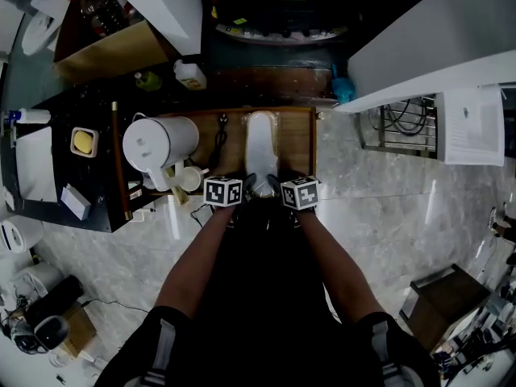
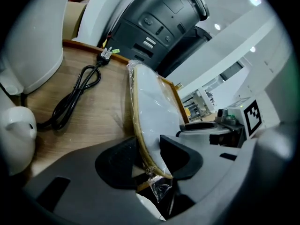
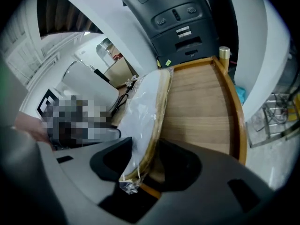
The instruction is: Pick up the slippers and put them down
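Far left: white jug (image 1: 160,143) and looped black cord (image 2: 75,95), lying clear of the work. Left gripper (image 2: 149,149): jaws apart, astride the near end of the slippers (image 2: 152,102), pads seemingly not pressing. Slippers: white pair, tan-edged, sealed in clear plastic, lying lengthwise on the wooden surface (image 3: 201,102); judged set down rather than carried. Right gripper (image 3: 144,146): likewise parted round the same end, probably paired to keep the long pack level. Writing: square markers only; appliance labels too small to read.

In the head view, the left gripper (image 1: 242,190) and right gripper (image 1: 282,192) hide the slippers' (image 1: 261,147) near end.
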The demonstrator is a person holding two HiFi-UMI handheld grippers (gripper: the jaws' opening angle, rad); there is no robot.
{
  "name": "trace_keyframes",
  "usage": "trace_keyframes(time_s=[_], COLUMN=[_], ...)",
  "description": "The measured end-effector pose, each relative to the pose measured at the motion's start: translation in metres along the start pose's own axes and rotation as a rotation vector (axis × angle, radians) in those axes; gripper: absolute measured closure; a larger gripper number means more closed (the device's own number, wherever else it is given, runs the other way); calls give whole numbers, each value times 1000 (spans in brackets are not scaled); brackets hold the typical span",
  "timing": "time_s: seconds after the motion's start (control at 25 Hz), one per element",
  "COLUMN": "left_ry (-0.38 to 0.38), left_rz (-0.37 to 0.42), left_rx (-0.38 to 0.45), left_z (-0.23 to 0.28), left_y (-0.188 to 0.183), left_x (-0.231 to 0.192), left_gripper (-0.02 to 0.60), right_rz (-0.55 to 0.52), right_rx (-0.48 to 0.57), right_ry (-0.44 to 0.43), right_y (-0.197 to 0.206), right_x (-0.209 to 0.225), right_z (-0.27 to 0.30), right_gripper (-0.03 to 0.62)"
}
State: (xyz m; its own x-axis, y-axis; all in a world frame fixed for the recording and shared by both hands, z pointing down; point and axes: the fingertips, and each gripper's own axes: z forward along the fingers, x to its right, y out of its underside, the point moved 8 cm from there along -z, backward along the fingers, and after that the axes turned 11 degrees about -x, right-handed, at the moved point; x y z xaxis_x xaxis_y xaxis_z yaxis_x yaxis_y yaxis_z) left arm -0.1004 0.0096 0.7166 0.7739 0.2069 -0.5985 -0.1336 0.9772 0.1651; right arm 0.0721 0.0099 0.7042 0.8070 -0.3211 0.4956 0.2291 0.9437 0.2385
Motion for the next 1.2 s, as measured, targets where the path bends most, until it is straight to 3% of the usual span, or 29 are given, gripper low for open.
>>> trace_keyframes(time_s=[0.24, 0.52, 0.64, 0.68, 0.76, 0.84, 0.92, 1.2], left_ry=[-47, -54, -38, -23, 27, 79, 108, 163], left_rz=[66, 86, 115, 126, 159, 209, 259, 334], left_rx=[43, 166, 221, 241, 270, 290, 303, 343], left_z=[-9, -32, -47, -52, -64, -76, -88, -115], left_y=[-1, 1, 2, 2, 2, 3, 6, 12], left_x=[6, 17, 29, 34, 46, 58, 70, 101], left_gripper=[422, 379, 379, 379, 382, 427, 541, 571], right_rz=[-108, -138, -152, -156, -172, -200, -233, -324], right_rx=[24, 91, 140, 160, 191, 204, 209, 273], right_ry=[98, 75, 27, -8, -82, -125, -149, -250], right_y=[-1, -9, -10, -9, -6, -1, 6, 17], right_x=[-8, -13, -16, -17, -25, -32, -40, -79], right_z=[-7, -30, -45, -50, -64, -78, -91, -135], right_gripper=[398, 399, 399, 410, 520, 570, 585, 586])
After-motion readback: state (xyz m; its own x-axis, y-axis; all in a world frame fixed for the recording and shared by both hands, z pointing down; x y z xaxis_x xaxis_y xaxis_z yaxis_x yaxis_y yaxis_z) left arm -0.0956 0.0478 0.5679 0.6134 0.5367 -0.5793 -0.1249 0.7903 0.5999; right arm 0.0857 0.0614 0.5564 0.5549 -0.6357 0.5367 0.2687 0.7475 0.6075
